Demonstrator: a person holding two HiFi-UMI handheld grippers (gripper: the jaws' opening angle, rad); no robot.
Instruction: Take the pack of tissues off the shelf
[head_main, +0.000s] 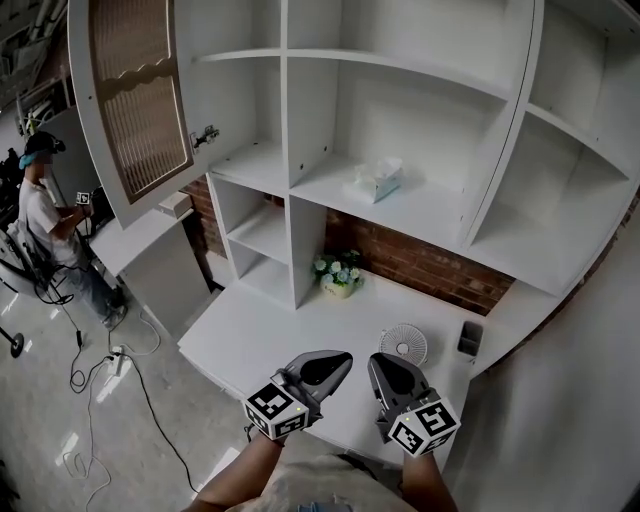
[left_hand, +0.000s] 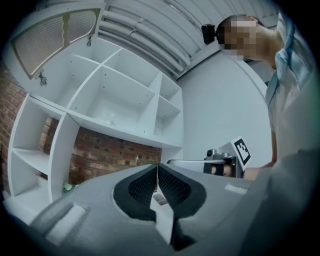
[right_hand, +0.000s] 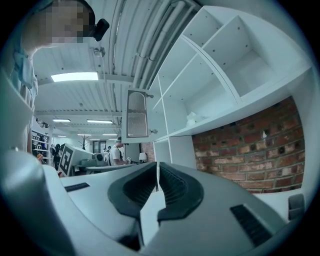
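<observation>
Both grippers are shut and empty: the left gripper and the right gripper each show their jaws pressed together with nothing between them, held low over the front edge of the worktop. The pack of tissues sits well apart from both, alone on the middle board of the white shelf, in the centre compartment, a tissue sticking out of its top. I judge it light, soft and easy to crush, with a film wrapper that may slip, so I would open wide and take it across its short sides, low down and clear of the loose tissue. The board is smooth and bare around it. Below stand a flower pot, a small fan and a dark holder, backed by a brick wall. A cabinet door hangs open at left.
</observation>
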